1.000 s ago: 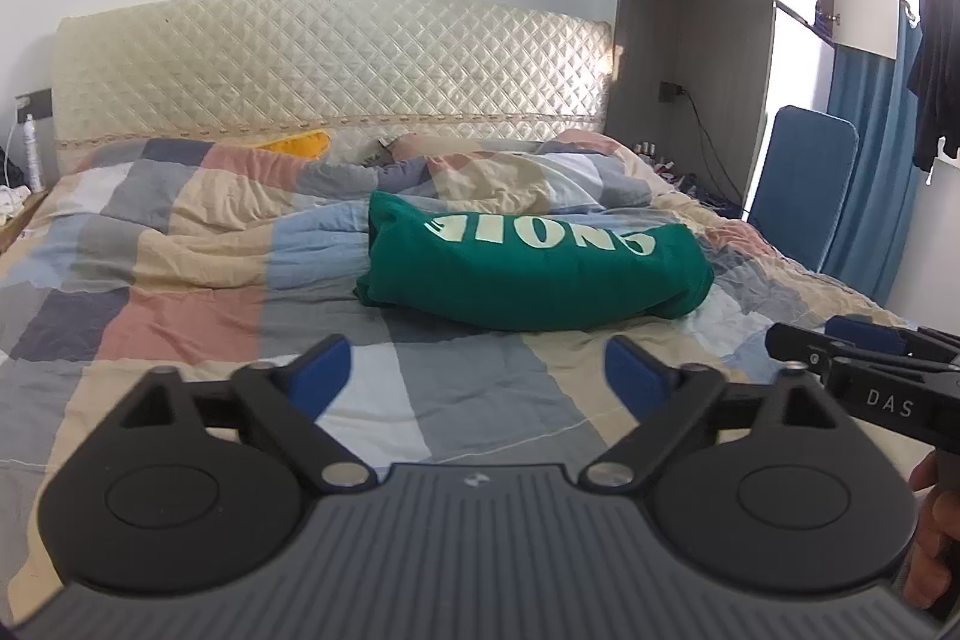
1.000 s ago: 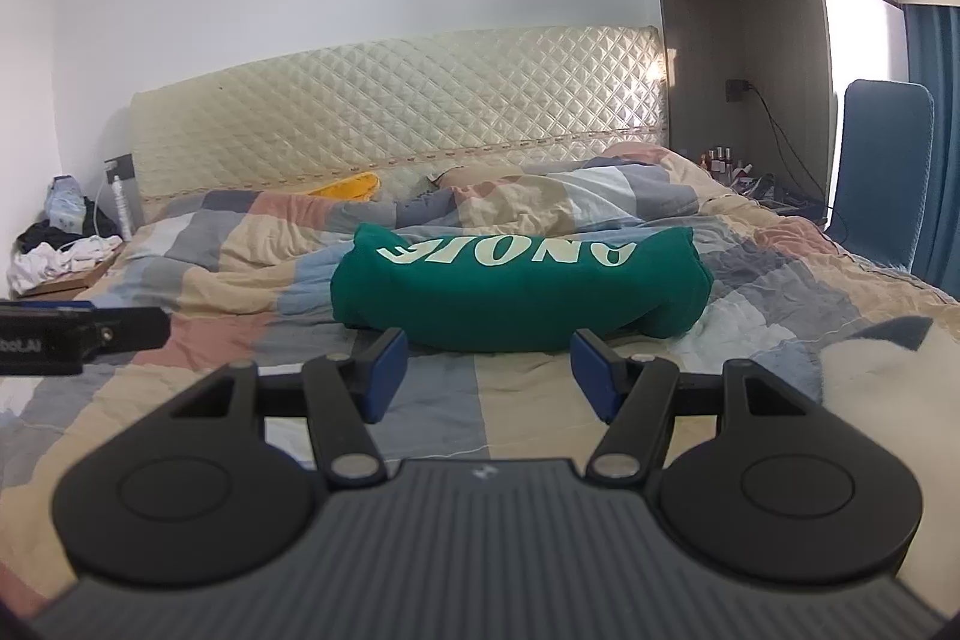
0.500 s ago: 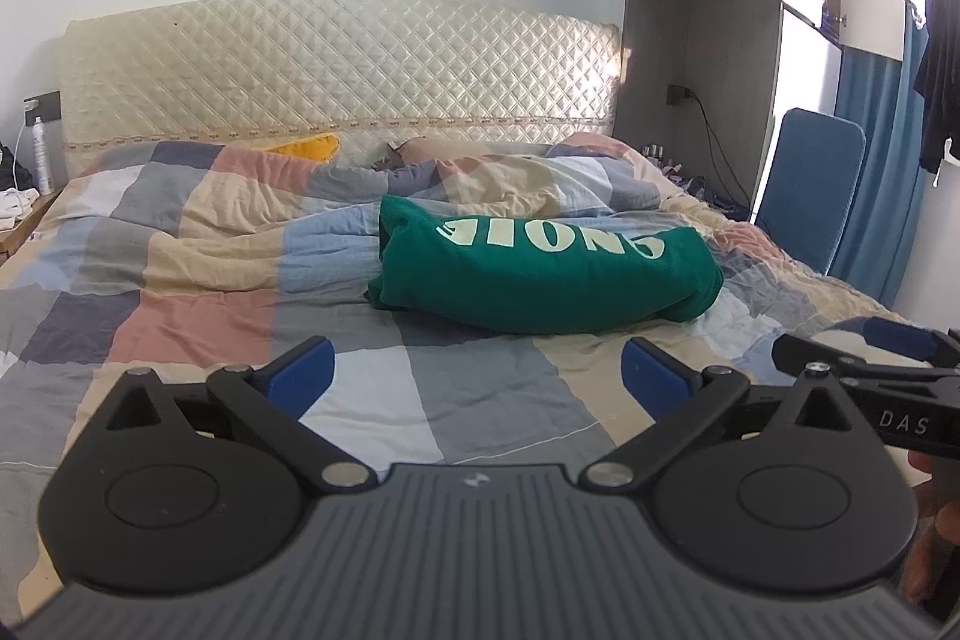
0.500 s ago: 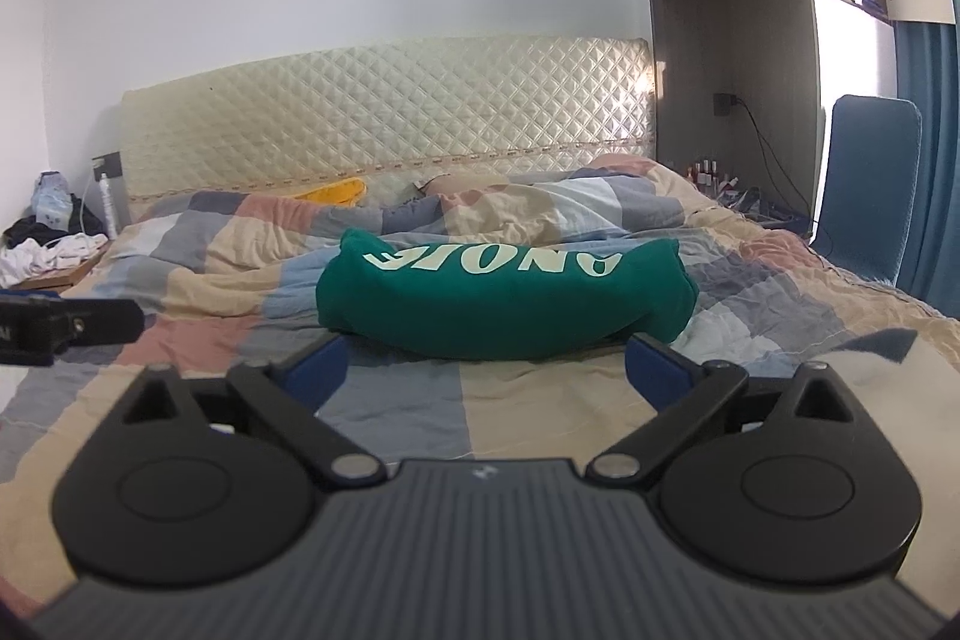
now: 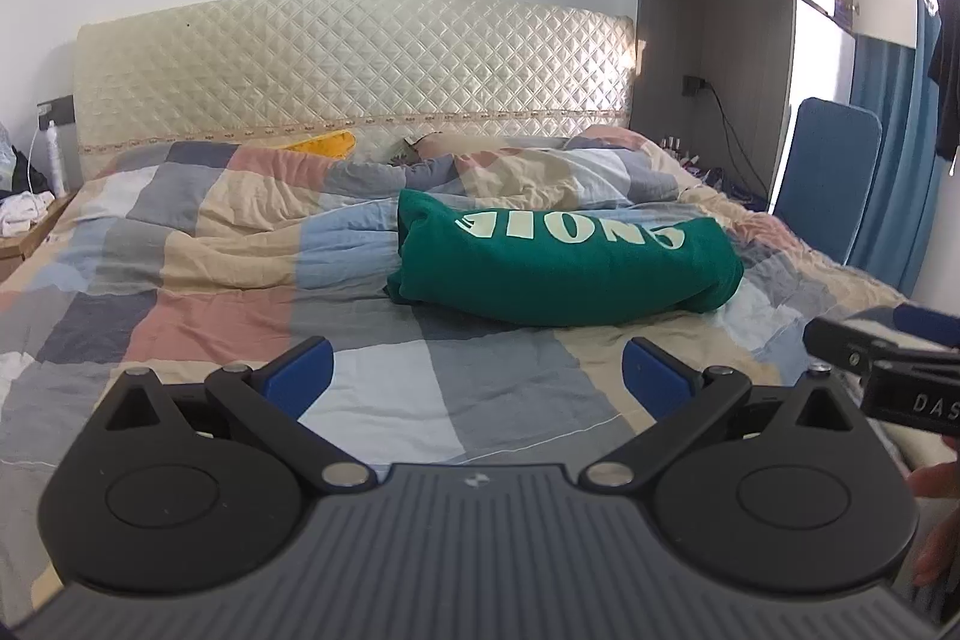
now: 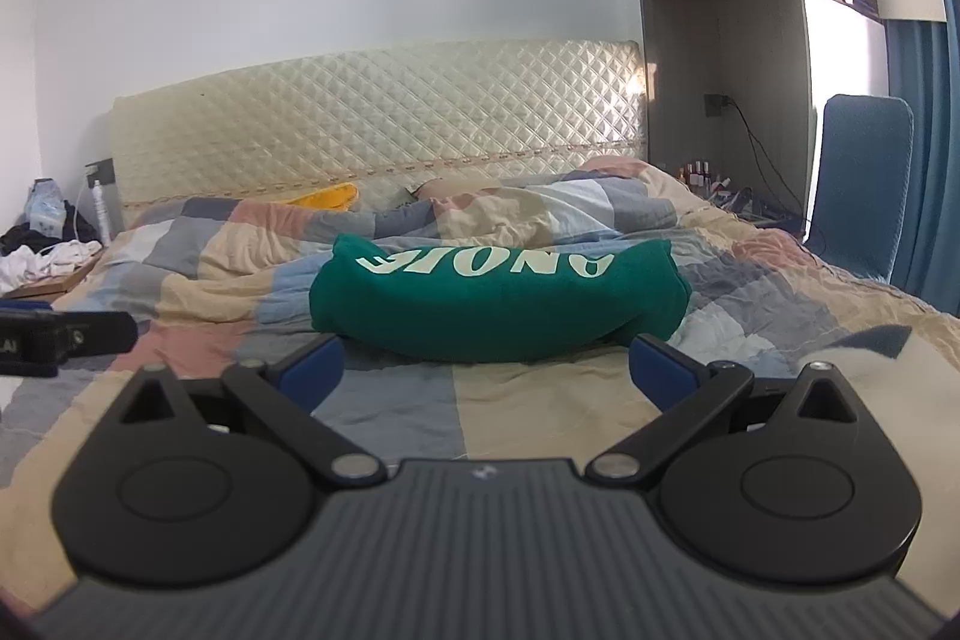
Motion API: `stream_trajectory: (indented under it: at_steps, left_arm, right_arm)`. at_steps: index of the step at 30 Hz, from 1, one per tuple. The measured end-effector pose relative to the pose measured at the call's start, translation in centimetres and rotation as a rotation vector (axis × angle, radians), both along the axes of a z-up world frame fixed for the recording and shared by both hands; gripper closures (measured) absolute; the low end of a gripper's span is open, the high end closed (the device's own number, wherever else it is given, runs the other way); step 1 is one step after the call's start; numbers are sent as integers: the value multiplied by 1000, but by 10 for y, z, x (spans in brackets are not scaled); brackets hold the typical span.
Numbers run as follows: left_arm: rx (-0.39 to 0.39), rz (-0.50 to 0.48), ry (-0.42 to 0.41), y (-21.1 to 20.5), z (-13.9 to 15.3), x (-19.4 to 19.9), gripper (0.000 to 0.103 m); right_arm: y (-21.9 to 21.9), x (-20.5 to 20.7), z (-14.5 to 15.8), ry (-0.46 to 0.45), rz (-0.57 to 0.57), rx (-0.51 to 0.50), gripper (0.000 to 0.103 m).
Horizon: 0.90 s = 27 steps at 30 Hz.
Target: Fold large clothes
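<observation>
Your green sweatshirt (image 5: 564,265) lies as a folded bundle in the middle of the bed, on the patchwork quilt (image 5: 198,304), with its white lettering facing up. Both pairs of tongs are apart and empty: the left tongs (image 5: 477,377) and the right tongs (image 6: 487,370) have just been opening, and nothing sits between the pads of either. The fold looks finished or nearly so; if you tidy it further, come in low at the two near corners, pinch all the layers together and keep both hands level so the bundle does not unroll. The right wrist view sits closer to the sweatshirt, whose near edge runs just past the pads, and it shows the heap of clothes (image 6: 45,256) beside the bed. The left wrist view alone shows your hand (image 5: 936,526) behind the right tongs, and the blue chair (image 5: 831,178) more fully.
</observation>
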State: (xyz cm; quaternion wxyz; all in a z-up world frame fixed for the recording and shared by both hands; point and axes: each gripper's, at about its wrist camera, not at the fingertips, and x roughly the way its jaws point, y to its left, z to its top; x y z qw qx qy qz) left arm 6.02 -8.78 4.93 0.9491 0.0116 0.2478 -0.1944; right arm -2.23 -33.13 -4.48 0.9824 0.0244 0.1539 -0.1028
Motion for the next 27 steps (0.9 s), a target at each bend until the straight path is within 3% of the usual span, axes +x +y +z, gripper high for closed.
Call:
stream_trajectory:
  at_steps: [27]
  left_arm:
    - [-18,34,-8,-1,-4,-1,0]
  right_arm:
    - [0,8,-2,28,17,10,0]
